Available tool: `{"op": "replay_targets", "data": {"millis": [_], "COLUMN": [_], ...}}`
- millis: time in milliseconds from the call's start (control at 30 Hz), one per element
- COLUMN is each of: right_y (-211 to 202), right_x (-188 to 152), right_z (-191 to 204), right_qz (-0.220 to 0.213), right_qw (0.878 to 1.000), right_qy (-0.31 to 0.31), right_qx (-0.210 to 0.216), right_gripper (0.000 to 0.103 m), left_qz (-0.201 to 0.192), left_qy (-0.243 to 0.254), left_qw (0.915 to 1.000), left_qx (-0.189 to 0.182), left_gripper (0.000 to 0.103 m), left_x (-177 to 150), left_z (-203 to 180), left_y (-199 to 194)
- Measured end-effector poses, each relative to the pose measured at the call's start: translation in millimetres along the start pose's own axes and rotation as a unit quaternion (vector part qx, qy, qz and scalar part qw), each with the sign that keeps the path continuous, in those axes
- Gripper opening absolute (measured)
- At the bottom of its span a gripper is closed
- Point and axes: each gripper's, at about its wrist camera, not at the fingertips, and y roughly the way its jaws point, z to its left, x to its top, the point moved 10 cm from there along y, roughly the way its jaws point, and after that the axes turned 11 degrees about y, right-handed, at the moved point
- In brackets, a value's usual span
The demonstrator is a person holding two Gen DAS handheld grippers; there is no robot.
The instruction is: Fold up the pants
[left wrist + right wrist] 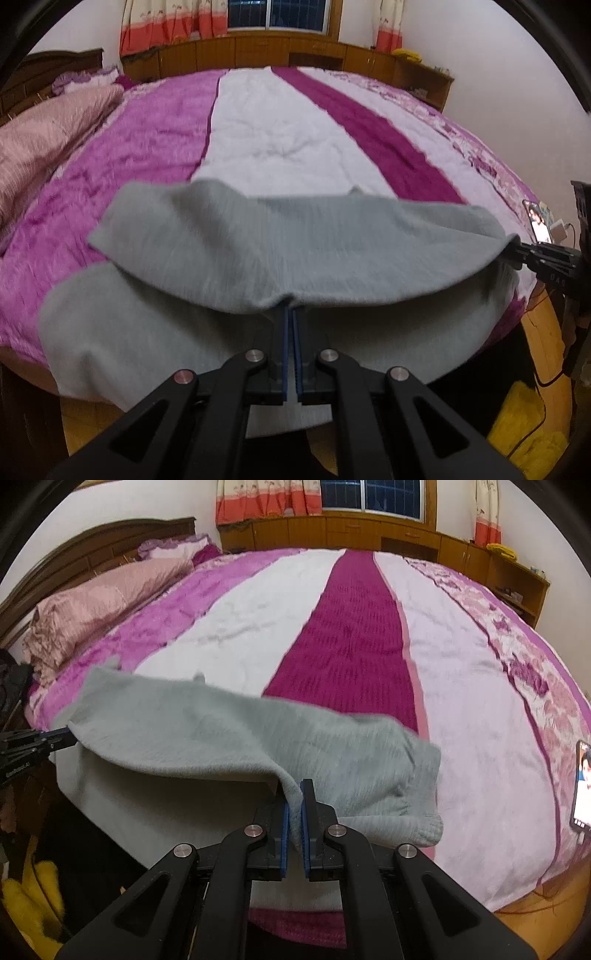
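One pair of grey pants (295, 243) lies across the near edge of one bed (147, 147), filling the lower middle of both views. Its upper layer is raised off the lower layer (122, 332) and stretched between two grippers.

In the left wrist view, going left to right: one pink quilt (48, 136) is bunched at the upper left against a dark headboard (55, 62). The striped bedspread runs up the middle in bands of purple, white, magenta and pale lilac. At the lower centre the left gripper (293, 314) has its blue pads (286, 332) pressed together on the edge of the raised grey layer. At the right edge the right gripper (517, 248) reaches in from the side and pinches the far end of that same layer. Just above it, one lit phone (539, 223) lies on the bed.

In the right wrist view, the left gripper (70, 734) shows at the middle left edge, clamped on the cloth's corner. At the lower centre the right gripper (295, 794) is closed on a fold of grey fabric that hangs down between its pads (284, 823). The ribbed cuff end (406, 812) droops just to the right of it. The phone (583, 786) sits at the far right edge.

Along the top of both views stand one window (369, 494), two curtains (266, 498) and a row of wooden cabinets (332, 531).
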Motion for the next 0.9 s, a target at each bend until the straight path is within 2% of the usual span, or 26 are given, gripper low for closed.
{"op": "replay_targets", "data": {"millis": [300, 433, 533, 600, 667, 767, 900], "right_y": [28, 36, 39, 39, 38, 34, 23], "right_x": [-35, -43, -46, -47, -47, -49, -51], "right_z": [-11, -12, -8, -5, -1, 2, -3], "right_qz": [0.044, 0.054, 0.057, 0.056, 0.056, 0.059, 0.065], "right_qw": [0.999, 0.998, 0.998, 0.998, 0.998, 0.998, 0.996], "right_qy": [0.019, 0.030, 0.032, 0.030, 0.023, 0.021, 0.051], "right_qx": [-0.008, -0.006, 0.000, 0.004, 0.004, 0.000, 0.016], "right_gripper": [0.000, 0.003, 0.012, 0.021, 0.025, 0.025, 0.025], "left_qz": [0.039, 0.054, 0.050, 0.044, 0.035, 0.019, -0.001], "left_qy": [-0.010, -0.030, -0.040, -0.043, -0.050, -0.064, -0.088], "left_qw": [0.9992, 0.9980, 0.9977, 0.9978, 0.9979, 0.9975, 0.9961], "left_qx": [-0.005, -0.014, -0.023, -0.024, -0.023, -0.023, -0.012], "left_gripper": [0.003, 0.011, 0.016, 0.021, 0.028, 0.030, 0.031], "left_x": [-26, -32, -32, -31, -30, -26, -22], "left_z": [-3, -1, -1, 0, 4, 10, 28], "left_y": [21, 27, 25, 21, 16, 4, -11]}}
